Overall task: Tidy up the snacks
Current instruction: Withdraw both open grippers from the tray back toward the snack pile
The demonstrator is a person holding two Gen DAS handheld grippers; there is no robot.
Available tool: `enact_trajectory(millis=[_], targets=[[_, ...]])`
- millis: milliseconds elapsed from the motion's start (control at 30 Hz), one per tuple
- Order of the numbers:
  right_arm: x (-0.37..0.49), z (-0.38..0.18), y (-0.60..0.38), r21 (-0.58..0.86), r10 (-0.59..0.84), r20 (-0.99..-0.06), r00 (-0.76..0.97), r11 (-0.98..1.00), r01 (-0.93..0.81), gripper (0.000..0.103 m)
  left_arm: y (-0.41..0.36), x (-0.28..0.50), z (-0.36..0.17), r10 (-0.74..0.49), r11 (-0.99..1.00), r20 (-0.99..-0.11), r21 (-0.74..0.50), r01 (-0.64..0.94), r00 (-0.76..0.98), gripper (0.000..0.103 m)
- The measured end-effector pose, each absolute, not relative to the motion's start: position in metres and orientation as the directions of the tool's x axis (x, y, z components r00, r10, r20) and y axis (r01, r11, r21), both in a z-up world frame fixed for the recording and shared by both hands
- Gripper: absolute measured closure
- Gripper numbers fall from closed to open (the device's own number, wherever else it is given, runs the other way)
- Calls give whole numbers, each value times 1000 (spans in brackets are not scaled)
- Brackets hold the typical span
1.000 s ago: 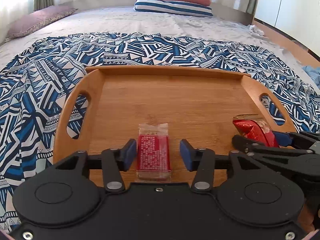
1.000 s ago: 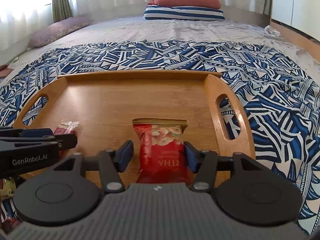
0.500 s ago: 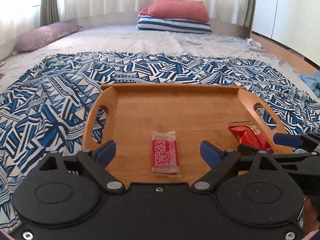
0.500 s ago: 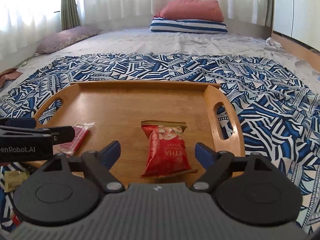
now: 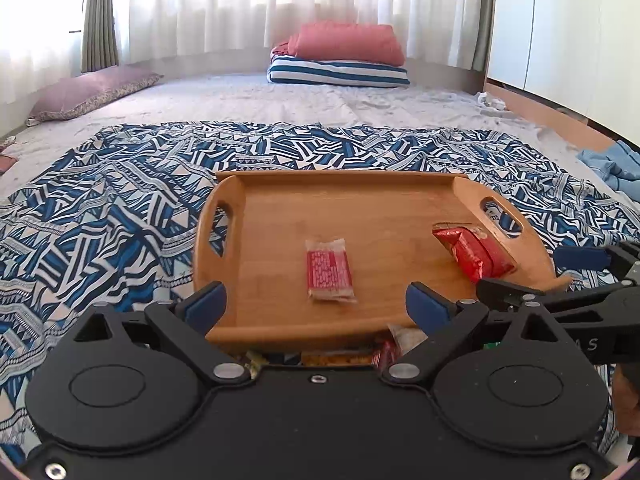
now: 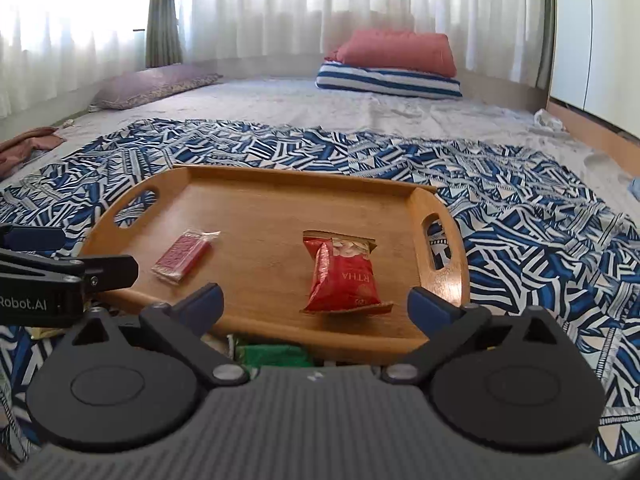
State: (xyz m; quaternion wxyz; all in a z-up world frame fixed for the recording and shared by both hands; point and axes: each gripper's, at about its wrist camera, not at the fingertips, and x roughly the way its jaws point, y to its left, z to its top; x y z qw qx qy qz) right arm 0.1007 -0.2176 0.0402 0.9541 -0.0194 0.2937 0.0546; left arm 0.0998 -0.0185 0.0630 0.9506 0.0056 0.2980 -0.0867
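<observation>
Both the left claw (image 5: pixel 316 304) and right claw (image 6: pixel 316 302) are opening, nothing between the jaws. On the wooden tray (image 6: pixel 280 184), the flat red wafer packet (image 5: pixel 329 270) lies mid-floor; the red nut bag (image 6: pixel 344 276) lies beside the tray's right handle. Judged light, crinkly, slippery, crushable; grip across the short sides.

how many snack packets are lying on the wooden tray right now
2. A small flat red packet with clear ends lies mid-tray on the wooden tray; a bigger red snack bag lies near its right handle. More wrappers sit off the tray, partly hidden under its near edge.
</observation>
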Motion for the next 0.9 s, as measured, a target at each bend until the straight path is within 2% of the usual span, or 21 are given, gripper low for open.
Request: enact_trajectory(millis=[467, 900], targets=[[59, 35, -202, -98, 62, -525, 849, 986, -132, 0, -15, 48, 48, -167, 980, -544, 2, 200, 822, 6], [38, 12, -203, -101, 27, -555, 832, 990, -100, 0, -15, 20, 29, -159, 976, -554, 34, 213, 817, 6]])
